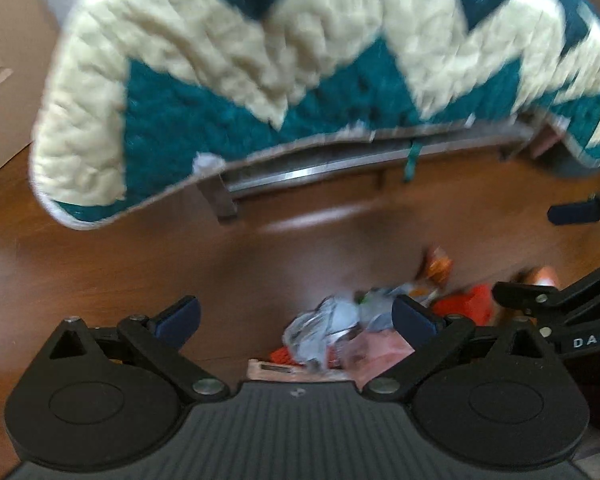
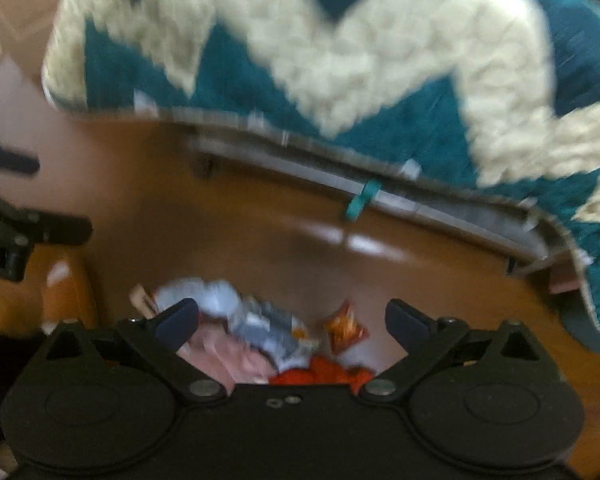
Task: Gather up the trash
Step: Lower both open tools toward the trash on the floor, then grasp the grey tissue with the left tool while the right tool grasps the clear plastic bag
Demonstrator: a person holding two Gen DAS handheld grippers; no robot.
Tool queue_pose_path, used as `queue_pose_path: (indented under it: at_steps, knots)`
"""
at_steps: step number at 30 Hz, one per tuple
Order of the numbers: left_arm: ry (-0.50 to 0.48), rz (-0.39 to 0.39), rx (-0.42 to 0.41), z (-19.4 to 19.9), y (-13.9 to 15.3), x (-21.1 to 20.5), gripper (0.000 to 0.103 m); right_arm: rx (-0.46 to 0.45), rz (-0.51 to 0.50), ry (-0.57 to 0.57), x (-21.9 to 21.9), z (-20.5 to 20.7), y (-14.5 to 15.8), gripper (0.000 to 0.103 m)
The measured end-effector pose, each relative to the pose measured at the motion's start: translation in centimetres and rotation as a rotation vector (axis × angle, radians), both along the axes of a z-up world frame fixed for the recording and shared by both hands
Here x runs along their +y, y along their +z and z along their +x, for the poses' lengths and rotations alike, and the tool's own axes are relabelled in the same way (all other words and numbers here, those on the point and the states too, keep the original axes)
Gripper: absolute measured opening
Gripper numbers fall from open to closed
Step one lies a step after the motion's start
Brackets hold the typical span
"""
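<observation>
A heap of trash lies on the brown wooden floor: crumpled silvery wrappers [image 1: 324,328] [image 2: 260,320], a pink bag [image 1: 380,350] [image 2: 236,356], orange-red packets [image 1: 464,304] [image 2: 320,374] and a small orange snack packet [image 1: 438,266] [image 2: 346,328]. My left gripper [image 1: 296,316] points down over the heap's left side, open, nothing between its fingers. Over the heap hangs my right gripper [image 2: 294,322], also open and empty; it shows at the right edge of the left wrist view [image 1: 540,296]. Both views are blurred.
A bed covered by a teal and cream zigzag quilt [image 1: 260,80] [image 2: 340,60] stands beyond the trash, its metal frame rail [image 1: 320,170] [image 2: 420,204] low over the floor. A cardboard box [image 1: 8,60] sits at the left. Bare floor [image 1: 120,264] lies left of the heap.
</observation>
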State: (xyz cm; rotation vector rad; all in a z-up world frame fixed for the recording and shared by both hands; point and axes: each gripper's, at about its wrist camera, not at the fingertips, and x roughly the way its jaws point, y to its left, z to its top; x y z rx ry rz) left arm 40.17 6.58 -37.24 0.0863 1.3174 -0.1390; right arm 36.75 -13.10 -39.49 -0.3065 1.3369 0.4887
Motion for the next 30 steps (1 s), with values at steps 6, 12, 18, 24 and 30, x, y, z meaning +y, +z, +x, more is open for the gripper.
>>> queue_pose_path:
  at_steps: [6,12,18,24,30]
  knots:
    - [-0.048,0.008,0.074,0.9,-6.5,-0.1,0.102,0.067,-0.049,0.121,1.7,-0.2,-5.9,0.096]
    - [-0.056,-0.006,0.159,1.4,-12.7,0.0,0.102,0.157,-0.082,0.157,2.3,1.0,-11.4,0.091]
    - [-0.144,-0.034,0.189,1.1,-17.2,-1.3,0.102,0.205,-0.100,0.213,2.8,1.0,-15.6,0.083]
    - [-0.179,-0.074,0.216,1.5,-21.2,-2.3,0.102,0.220,-0.102,0.267,3.2,0.9,-18.2,0.074]
    - [-0.166,-0.081,0.256,2.2,-24.5,-2.3,0.097,0.230,-0.112,0.271,3.6,1.1,-20.5,0.058]
